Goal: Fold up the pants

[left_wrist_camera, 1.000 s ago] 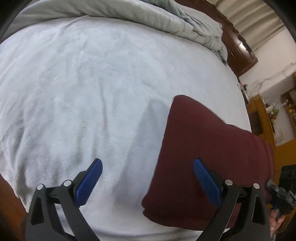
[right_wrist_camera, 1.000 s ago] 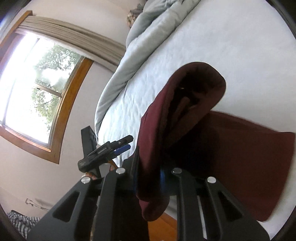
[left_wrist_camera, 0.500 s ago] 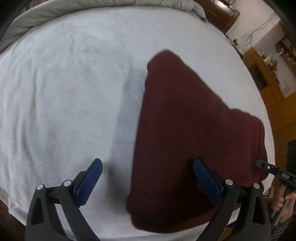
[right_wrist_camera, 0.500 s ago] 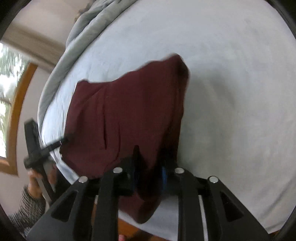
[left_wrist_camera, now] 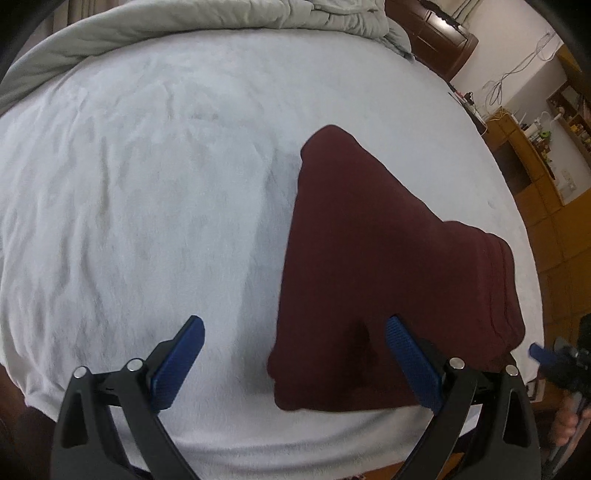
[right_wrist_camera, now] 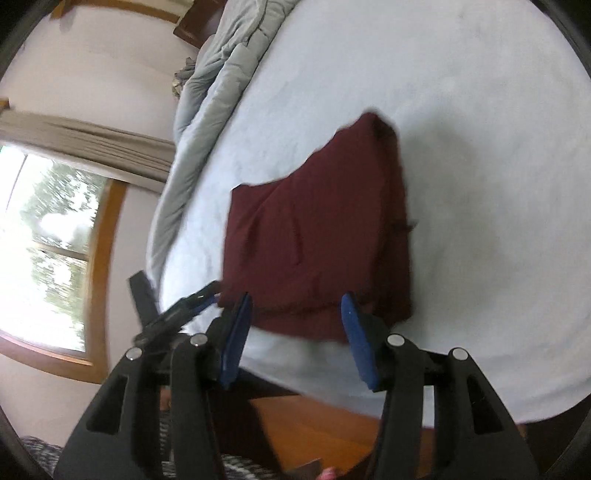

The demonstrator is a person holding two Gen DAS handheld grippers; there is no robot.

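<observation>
Two pairs of blue fingers stand apart and empty. On the right gripper the jaws have just been opening: a second ago they pinched a fold of the pants, and now the cloth lies on the bed past the tips, with no pad pressing on it. The left gripper is spread wide, as it was a second ago, and holds nothing; its right finger hangs over the near part of the pants and its left finger over bare sheet.

Next to the grippers, the dark red pants lie folded in a thick stack on the white bed, close to its near edge, well apart from the grey blanket bunched along the far side. In the earlier pictures one end was lifted and draped from the right gripper; now all of it is laid flat, so the fold looks set down.

Judging by the look, the cloth is soft, limp and fairly light, and would sag if lifted by one point. A corner or the doubled edge nearest the grippers seems the best hold, pinching all layers together.
</observation>
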